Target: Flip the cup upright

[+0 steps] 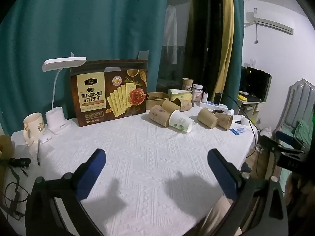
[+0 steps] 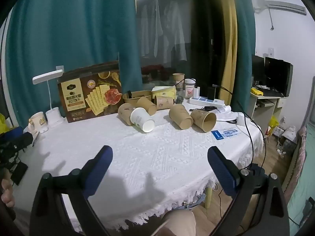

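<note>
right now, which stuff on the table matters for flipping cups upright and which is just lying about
For the job:
- white cup, on its side
- brown cups, on their sides
- left tool, open
- right tool, open

Lying about:
- cracker box
- desk lamp
- mug
- power strip
- tissue box

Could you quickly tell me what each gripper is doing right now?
Left gripper: open, holding nothing.
Right gripper: open, holding nothing.

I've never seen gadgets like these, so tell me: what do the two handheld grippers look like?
Each is a black frame with silver bolt heads, forking into two fingers faced with dark blue pads. The left gripper and the right gripper look alike. Seen from the left one, the right gripper's black body bears small pale digits.
</note>
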